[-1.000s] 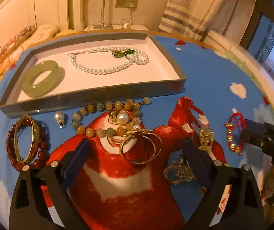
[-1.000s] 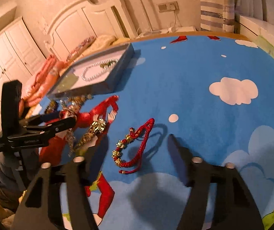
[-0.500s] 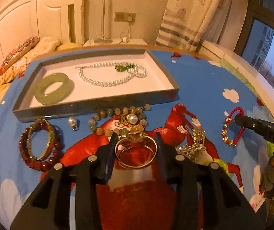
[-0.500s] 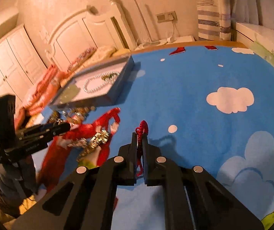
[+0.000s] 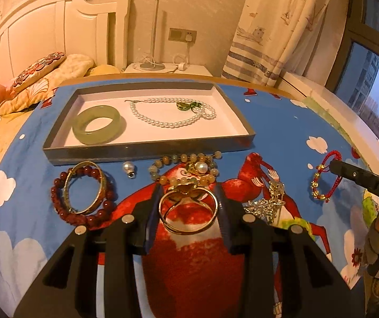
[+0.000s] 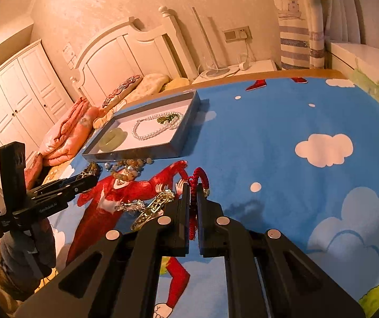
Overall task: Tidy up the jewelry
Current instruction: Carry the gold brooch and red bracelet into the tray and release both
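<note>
1. Left wrist view: the left gripper [image 5: 188,209] is clamped on a pair of thin gold metal bangles [image 5: 188,213], one pad against each outer side of the hoops. They look stiff, light and slick, so I judge a squeeze across the widest part the safest hold; off-centre, they could pop out.
2. Ahead lies the shallow grey cardboard tray with a white floor [image 5: 147,148], already holding a pale green jade bangle [image 5: 96,124] and a white pearl necklace [image 5: 172,114]. The jade looks heavy and brittle, best set down gently.
3. Loose in front of the tray: a dark red bead bracelet [image 5: 83,216] with a gold bangle lying in it, a single pearl pendant [image 5: 128,168], a strand of yellow-green stone beads [image 5: 184,159] and a silvery chain heap [image 5: 267,204].
4. Right wrist view: the right gripper [image 6: 192,201] is pinched tight on a red braided cord bracelet with small gold beads [image 6: 198,176]. The cord is soft and limp and will dangle, so any point along it serves.
5. Surface and room: a blue cartoon-print cloth with white clouds and a red bear figure [image 6: 295,122] covers the table; it may wrinkle under dragged pieces. Behind stand a white bed headboard [image 6: 126,53], wardrobe and striped curtain, all in warm light.
</note>
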